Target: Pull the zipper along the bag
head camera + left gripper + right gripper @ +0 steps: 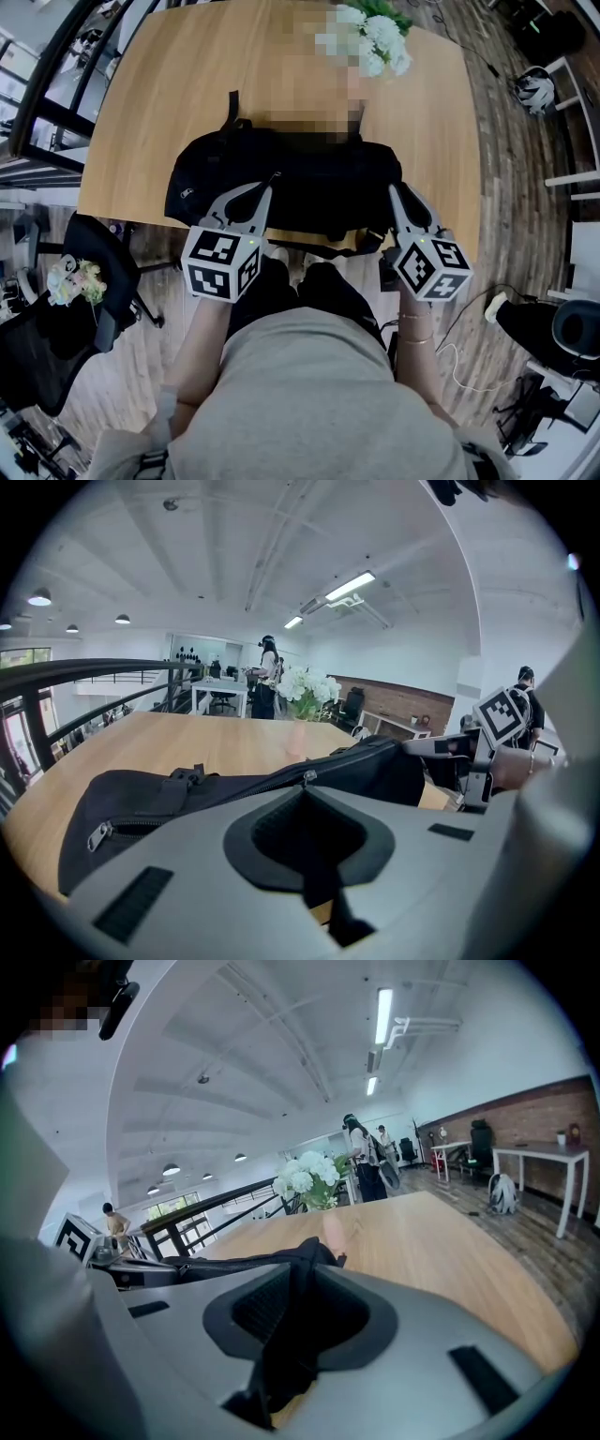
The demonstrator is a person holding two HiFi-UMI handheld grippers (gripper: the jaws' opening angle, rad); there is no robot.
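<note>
Two claws, left claw (257, 193), right claw (401, 195), on one black bag (319, 183)

bag (300, 178): black; zipper pull (307, 778): silver; table (187, 84): light wood; flowers (380, 37): white

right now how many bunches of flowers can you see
2. One white bunch stands at the table's far edge, beyond the black bag. One paler bunch sits off the table, at the head view's left by a black chair. More may be hidden.
</note>
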